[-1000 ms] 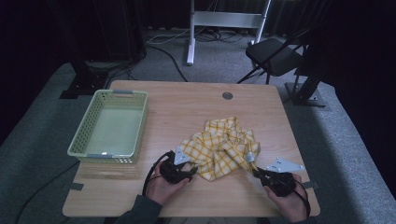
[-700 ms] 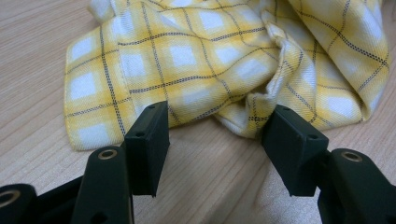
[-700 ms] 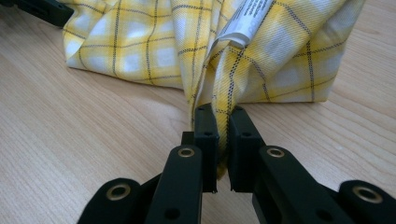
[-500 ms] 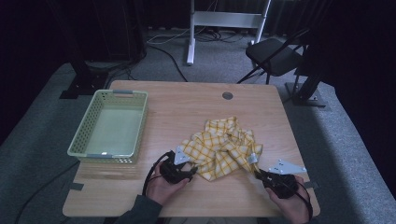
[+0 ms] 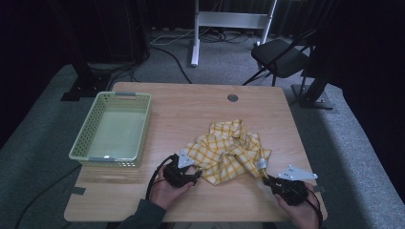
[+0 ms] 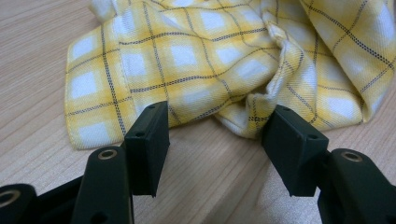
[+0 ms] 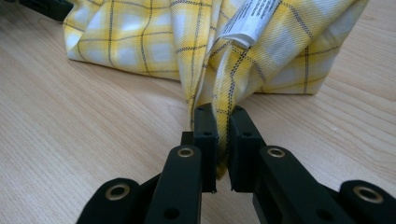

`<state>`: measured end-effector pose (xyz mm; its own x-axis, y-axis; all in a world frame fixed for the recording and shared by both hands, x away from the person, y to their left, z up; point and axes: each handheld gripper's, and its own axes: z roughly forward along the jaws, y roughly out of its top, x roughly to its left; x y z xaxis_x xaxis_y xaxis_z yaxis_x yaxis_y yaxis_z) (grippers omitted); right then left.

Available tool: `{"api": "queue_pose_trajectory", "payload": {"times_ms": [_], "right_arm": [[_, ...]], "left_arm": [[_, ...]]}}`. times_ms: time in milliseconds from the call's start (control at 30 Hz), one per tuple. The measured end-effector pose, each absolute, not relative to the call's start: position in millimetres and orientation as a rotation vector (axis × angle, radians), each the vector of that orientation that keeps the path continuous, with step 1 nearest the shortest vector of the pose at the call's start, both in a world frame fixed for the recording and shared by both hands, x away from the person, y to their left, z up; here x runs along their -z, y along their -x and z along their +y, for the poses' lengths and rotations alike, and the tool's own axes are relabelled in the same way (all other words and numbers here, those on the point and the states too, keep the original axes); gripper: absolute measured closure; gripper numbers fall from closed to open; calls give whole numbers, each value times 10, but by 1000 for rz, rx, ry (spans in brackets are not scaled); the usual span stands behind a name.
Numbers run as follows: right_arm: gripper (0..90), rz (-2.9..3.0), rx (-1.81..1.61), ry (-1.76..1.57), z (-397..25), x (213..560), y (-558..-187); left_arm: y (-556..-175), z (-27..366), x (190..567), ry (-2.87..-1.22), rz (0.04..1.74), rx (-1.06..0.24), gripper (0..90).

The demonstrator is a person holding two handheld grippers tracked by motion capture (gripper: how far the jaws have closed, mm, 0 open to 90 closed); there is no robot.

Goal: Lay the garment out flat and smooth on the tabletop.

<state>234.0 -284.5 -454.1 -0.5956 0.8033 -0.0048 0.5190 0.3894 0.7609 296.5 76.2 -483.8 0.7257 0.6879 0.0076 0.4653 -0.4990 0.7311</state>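
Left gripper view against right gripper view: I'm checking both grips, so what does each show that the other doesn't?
The left gripper view shows the left gripper with jaws wide apart, flanking a fold of the cloth at its near edge, nothing clamped. The right gripper view shows the right gripper shut on a pinched edge of the cloth, with a white label above. Both show the yellow checked cloth crumpled on the wooden table.
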Motion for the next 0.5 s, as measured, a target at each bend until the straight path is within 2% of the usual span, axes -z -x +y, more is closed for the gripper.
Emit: {"api": "queue_pose_trajectory", "payload": {"times_ms": [500], "right_arm": [[837,2289,-1045,-1144,-2854,4555,-2301]], "left_arm": [[-2974,763,4838,-2184,879,-386,424]]}}
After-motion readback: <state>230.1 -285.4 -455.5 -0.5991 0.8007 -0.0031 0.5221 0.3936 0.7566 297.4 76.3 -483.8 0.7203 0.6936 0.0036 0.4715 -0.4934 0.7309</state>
